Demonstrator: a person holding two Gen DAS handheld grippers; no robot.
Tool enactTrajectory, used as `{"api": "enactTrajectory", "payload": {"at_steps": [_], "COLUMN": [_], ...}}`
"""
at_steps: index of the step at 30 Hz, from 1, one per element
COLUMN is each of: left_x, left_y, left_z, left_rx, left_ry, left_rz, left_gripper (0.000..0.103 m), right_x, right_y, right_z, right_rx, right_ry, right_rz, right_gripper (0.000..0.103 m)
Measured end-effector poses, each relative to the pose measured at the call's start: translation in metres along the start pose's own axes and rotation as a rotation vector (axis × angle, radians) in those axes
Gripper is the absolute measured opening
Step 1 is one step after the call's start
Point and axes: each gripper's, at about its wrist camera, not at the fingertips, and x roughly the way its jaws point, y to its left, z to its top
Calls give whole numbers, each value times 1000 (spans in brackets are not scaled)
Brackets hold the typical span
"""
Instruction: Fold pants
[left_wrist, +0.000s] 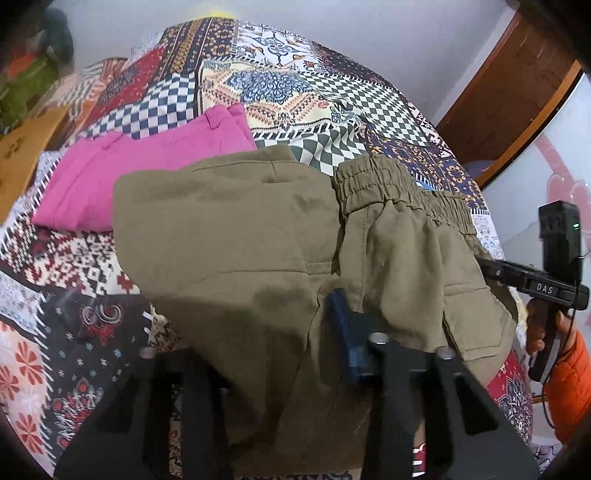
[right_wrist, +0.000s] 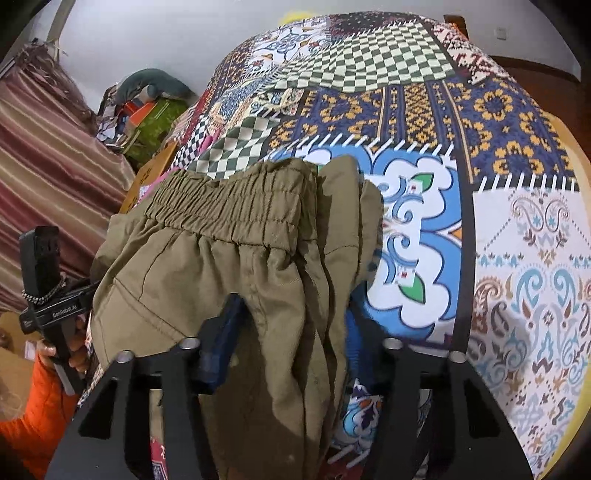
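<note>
Left wrist | olive pants, bunched, elastic waistband | both hand-held grippers clamp them

Olive-khaki pants, elastic waistband, bunched on the patchwork bedspread

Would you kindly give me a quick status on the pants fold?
Both grippers, left and right, shut on the khaki pants. Waistband bunched. Pink garment lies behind, partly under them.
</note>
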Motion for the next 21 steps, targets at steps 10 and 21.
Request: {"api": "enactTrajectory", "payload": {"at_steps": [10, 21], "left_x": [-30, -72], "left_y": [-16, -36], "left_z": [9, 17], "left_rx": [45, 102], "left_ry": [-88, -186], "left_rz": [50, 59], "left_gripper": [8, 5], "right_x": [-24, -53], "right_y": [25, 59], "right_z": [9, 25], "right_rx": [-101, -198], "right_ry": [-99, -196], "right_rz": [-61, -76], "right_gripper": [10, 8]}}
